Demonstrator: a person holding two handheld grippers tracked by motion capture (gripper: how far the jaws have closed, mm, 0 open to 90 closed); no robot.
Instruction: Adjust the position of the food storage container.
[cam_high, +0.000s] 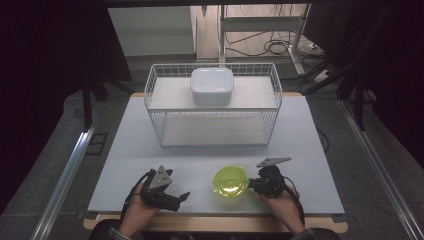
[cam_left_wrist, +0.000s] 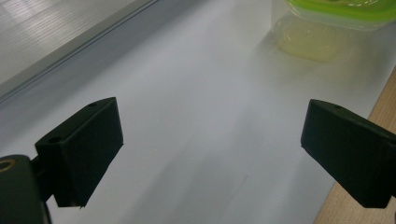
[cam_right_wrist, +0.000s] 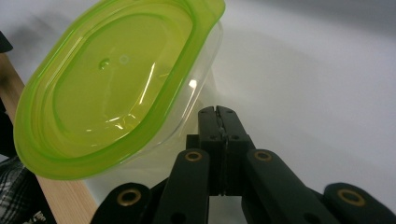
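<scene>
I see right gripper (cam_right_wrist: 219, 116) pressed together beside lidded green container (cam_high: 230, 181), near edge | left gripper (cam_high: 172, 197) spread | far wire basket (cam_high: 155, 107) holds white box (cam_high: 212, 86)

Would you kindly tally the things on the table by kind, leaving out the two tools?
Green-lidded clear container: 1
White lidded box: 1
White wire basket: 1
Total: 3
</scene>
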